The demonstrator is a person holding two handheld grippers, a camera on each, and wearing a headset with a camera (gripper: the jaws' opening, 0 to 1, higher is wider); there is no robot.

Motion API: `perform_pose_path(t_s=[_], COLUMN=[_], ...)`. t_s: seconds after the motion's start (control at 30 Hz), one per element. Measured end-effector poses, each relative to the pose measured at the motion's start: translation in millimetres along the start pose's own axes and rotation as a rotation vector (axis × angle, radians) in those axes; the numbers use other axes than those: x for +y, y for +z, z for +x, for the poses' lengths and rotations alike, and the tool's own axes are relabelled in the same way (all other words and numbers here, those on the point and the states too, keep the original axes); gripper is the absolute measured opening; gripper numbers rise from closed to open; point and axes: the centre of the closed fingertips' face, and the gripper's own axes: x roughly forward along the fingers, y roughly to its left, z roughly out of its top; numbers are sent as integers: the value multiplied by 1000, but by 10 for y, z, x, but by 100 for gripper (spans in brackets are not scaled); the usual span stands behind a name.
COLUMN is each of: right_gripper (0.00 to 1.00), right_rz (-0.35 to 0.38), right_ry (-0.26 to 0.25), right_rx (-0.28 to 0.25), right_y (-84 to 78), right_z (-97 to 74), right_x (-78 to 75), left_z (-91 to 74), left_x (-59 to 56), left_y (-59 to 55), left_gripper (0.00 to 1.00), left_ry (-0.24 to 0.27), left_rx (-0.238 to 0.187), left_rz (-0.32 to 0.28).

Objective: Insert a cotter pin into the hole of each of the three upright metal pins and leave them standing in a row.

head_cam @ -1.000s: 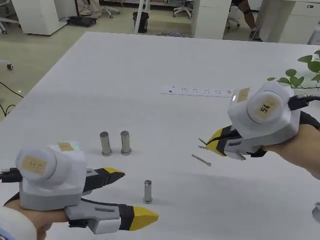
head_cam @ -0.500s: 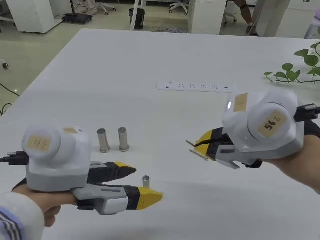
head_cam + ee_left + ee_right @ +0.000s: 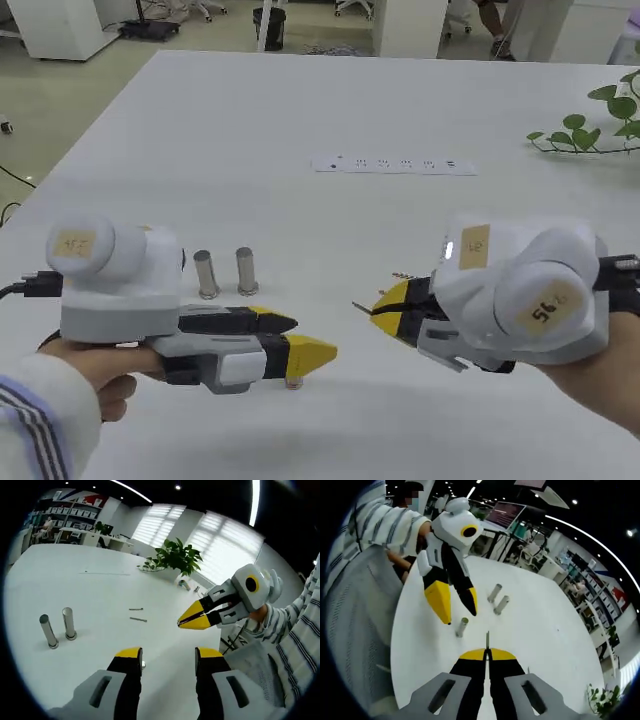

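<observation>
Two upright metal pins point(image 3: 205, 273) point(image 3: 247, 270) stand side by side left of centre. A third pin point(image 3: 462, 626) stands alone nearer me, with only its base point(image 3: 293, 382) peeking out under my left gripper point(image 3: 310, 338). That gripper is open, its jaws on either side of this pin's top point(image 3: 143, 665). My right gripper point(image 3: 376, 305) is shut on a cotter pin point(image 3: 487, 640), which sticks out past its tips toward the lone pin. The right gripper point(image 3: 181, 623) faces my left one across a short gap.
Two loose cotter pins point(image 3: 136, 609) point(image 3: 138, 619) lie on the white table beyond the right gripper. A white power strip point(image 3: 393, 166) lies further back. A leafy plant point(image 3: 590, 130) trails at the table's right edge.
My left gripper has moved right and forward until its open jaws cover the lone pin. My right gripper has come left and nearer with the cotter pin. The two far pins stayed put.
</observation>
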Motion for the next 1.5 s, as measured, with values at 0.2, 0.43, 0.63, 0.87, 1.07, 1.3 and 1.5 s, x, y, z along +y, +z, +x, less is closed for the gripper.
perform_pose_path(t_s=[0.2,0.43,0.63,0.87,1.07,1.3,1.5], right_gripper=[2,2,2,2,2,2,2], right_rz=[-20,-43,-71,-93,-103,-112,-123], right_ry=[8,8,18,20,15,14,13], right_rx=[-19,-31,-35,-38,-44,-37,-32], right_y=[53,102,129,162,198,188,174], right_z=[7,24,42,62,75,81,79], right_x=[93,171,224,258,265,288,310], left_z=[27,64,82,88,91,93,103], left_x=[-54,-115,-148,-179,-191,-199,-200], left_y=[23,1,-6,12,-7,-30,-59], left_gripper=[34,32,28,21,11,8,7], left_ry=[-31,-65,-82,-98,-102,-106,-99], left_rx=[0,28,43,41,50,59,68], left_rz=[-30,-104,-144,-148,-152,-168,-167])
